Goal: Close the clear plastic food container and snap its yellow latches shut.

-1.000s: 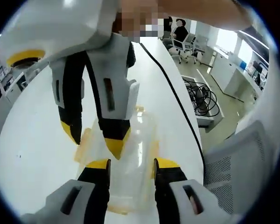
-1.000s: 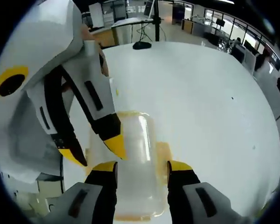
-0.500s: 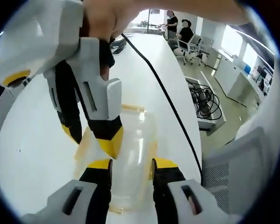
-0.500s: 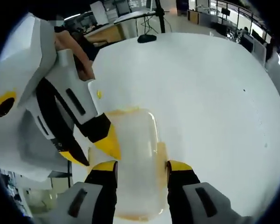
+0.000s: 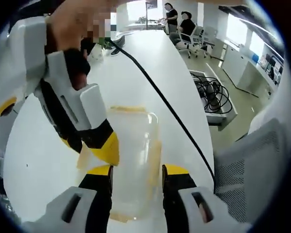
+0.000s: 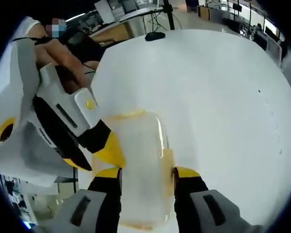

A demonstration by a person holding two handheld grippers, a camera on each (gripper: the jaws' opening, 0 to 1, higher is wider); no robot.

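The clear plastic container lies on the white table with its lid down and yellow latches along its edges. My left gripper is open, one jaw over each long side of the container. The right gripper reaches in from the upper left, one yellow tip over the lid and the other beyond the left latch. In the right gripper view the container lies between the jaws of my open right gripper. The left gripper crosses in from the left, a yellow tip at the lid's edge.
A black cable runs across the table past the container's right side. Beyond the table edge are a grey mesh chair, coiled cables on the floor and seated people. A black stand base sits at the table's far end.
The two grippers have drawn apart a little: each one sits further left in the other's view, and more of the lid shows. The container has not moved on the table.
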